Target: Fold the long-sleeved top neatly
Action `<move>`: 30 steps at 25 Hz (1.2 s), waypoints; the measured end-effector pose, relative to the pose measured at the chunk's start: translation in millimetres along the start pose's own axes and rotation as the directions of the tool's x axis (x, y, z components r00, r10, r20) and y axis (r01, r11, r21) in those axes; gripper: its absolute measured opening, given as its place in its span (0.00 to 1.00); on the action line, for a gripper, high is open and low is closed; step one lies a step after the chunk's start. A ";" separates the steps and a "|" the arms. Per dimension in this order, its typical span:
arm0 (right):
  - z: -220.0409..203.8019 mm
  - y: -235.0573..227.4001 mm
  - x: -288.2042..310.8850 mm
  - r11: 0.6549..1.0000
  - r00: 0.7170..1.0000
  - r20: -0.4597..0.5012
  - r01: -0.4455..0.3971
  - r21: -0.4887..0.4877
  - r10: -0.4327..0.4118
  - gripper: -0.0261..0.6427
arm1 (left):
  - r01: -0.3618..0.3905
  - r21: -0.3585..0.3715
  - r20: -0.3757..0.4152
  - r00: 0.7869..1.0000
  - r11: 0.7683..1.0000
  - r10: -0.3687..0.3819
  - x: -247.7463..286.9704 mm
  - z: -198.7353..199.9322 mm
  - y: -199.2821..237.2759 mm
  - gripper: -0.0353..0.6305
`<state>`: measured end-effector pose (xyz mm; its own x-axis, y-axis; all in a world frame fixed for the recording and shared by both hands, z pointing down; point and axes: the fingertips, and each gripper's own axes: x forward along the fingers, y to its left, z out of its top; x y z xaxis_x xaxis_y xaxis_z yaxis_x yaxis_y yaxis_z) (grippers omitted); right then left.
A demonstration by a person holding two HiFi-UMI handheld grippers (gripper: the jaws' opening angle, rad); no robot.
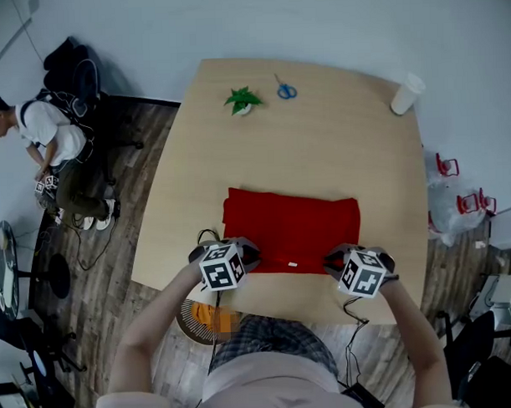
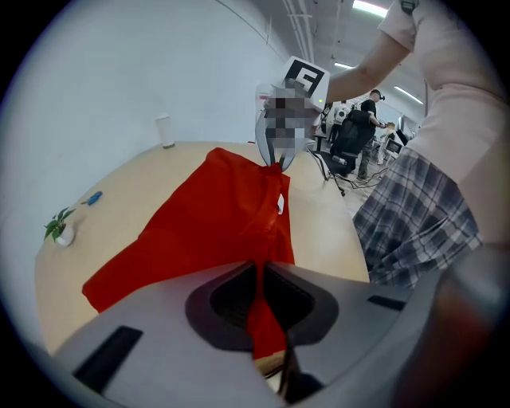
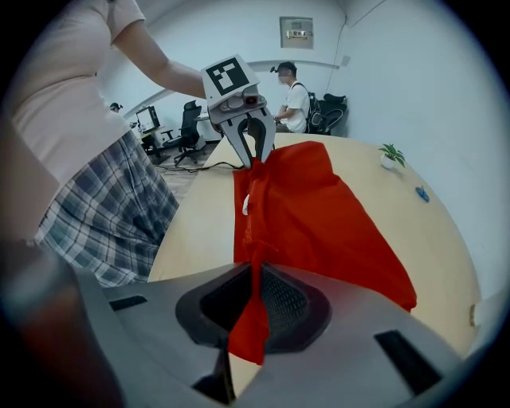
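Note:
A red long-sleeved top lies as a folded rectangle on the wooden table, near its front edge. My left gripper is shut on the top's near left corner; red cloth runs pinched between its jaws. At the near right corner my right gripper is likewise shut on the top, a red fold pressed between its jaws. The near edge is lifted slightly and stretched between the two grippers. Each gripper shows in the other's view: the right gripper and the left gripper.
A small potted plant, blue scissors and a white cup stand at the table's far side. A person crouches on the floor at the left. Chairs and cables are around the table. My own torso is close behind the front edge.

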<state>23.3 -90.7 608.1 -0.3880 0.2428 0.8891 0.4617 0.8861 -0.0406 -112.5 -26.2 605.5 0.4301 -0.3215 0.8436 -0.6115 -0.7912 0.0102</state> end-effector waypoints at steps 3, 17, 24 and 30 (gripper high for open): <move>-9.1 3.3 12.2 1.000 1.000 -0.016 -0.010 0.006 0.010 0.11 | 0.011 -0.020 -0.010 1.000 1.000 -0.011 13.0 -6.9 -5.7 0.10; -22.1 20.3 31.7 0.997 0.996 -0.064 -0.067 0.036 0.069 0.26 | 0.182 -0.108 -0.004 0.983 0.977 -0.183 19.0 -10.7 -38.6 0.37; -25.5 27.6 37.0 0.995 0.994 -0.061 -0.087 0.054 0.090 0.31 | 0.250 -0.143 0.003 0.968 0.958 -0.252 18.6 -16.9 -56.7 0.38; -22.4 24.9 34.6 0.995 0.996 -0.040 -0.075 0.072 0.078 0.31 | 0.240 -0.156 0.029 0.971 0.958 -0.239 15.9 -14.6 -51.8 0.38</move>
<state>39.2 -69.1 648.1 -0.3185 0.2955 0.9007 0.4306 0.8916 -0.1402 -83.7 17.3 626.3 0.5825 -0.1379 0.8010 -0.5861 -0.7541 0.2964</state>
